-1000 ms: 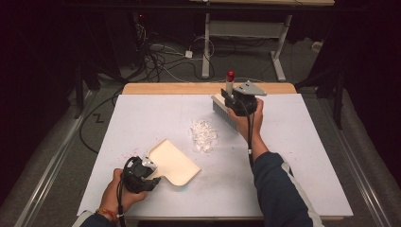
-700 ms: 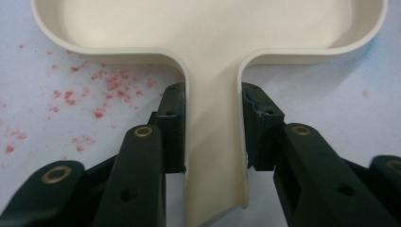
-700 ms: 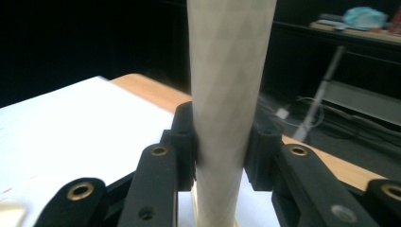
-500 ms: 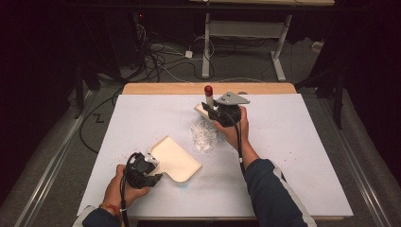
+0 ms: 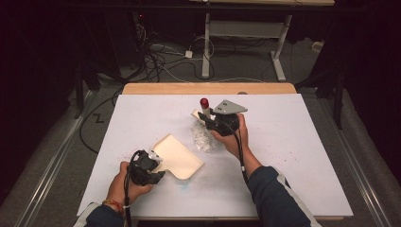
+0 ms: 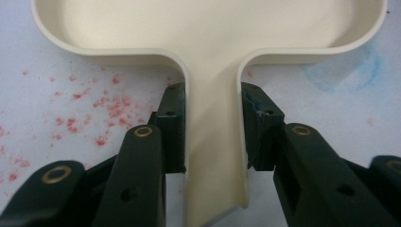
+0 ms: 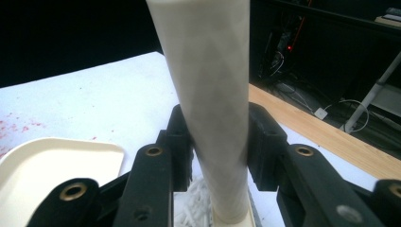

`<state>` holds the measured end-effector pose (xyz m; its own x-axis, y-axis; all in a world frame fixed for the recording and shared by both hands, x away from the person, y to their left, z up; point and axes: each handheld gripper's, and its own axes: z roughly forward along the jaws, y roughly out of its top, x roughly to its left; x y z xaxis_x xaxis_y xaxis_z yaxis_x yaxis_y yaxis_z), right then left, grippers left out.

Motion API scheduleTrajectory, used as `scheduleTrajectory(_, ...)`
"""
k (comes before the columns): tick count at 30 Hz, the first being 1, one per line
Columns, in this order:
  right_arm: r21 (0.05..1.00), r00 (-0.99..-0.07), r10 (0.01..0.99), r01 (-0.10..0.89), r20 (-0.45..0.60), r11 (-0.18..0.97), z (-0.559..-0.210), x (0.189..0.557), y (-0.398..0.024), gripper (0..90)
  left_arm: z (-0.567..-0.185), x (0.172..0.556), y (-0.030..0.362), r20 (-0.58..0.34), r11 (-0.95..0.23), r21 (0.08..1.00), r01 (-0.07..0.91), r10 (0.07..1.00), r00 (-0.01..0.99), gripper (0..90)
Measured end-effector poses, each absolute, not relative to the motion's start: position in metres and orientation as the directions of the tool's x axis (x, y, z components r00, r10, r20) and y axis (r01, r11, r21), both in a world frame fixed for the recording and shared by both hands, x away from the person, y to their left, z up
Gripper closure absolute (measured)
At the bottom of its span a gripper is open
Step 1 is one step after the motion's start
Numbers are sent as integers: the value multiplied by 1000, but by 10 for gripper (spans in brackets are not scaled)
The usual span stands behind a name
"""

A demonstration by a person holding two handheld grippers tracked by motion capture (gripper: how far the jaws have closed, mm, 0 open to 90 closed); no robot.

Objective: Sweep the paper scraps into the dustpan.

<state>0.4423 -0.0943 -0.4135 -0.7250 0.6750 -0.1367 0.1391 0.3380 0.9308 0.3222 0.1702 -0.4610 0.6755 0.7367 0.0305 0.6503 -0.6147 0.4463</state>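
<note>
A cream dustpan lies flat on the white table, its handle pinched between the jaws of my left gripper, which is shut on it. My right gripper is shut on the pale handle of a small brush with a red tip, held upright at the far side of a pile of small white scraps. The brush base rests at the pile's far edge. The dustpan's open mouth faces the pile, a short way to its left and nearer me.
Red specks and a faint blue smudge mark the table by the dustpan. A wooden strip runs along the table's far edge. Beyond it are cables and a desk frame on the floor.
My right gripper has carried the brush leftward and toward me, from the table's far right down to the far edge of the scrap pile. The left gripper and dustpan barely moved.
</note>
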Motion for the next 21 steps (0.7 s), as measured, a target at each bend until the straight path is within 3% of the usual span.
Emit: scheduleTrajectory(21,934,-822,555,92,-124,345,-408,388,-60,684,-463,338,153,24,-622,433,653,732,681,633)
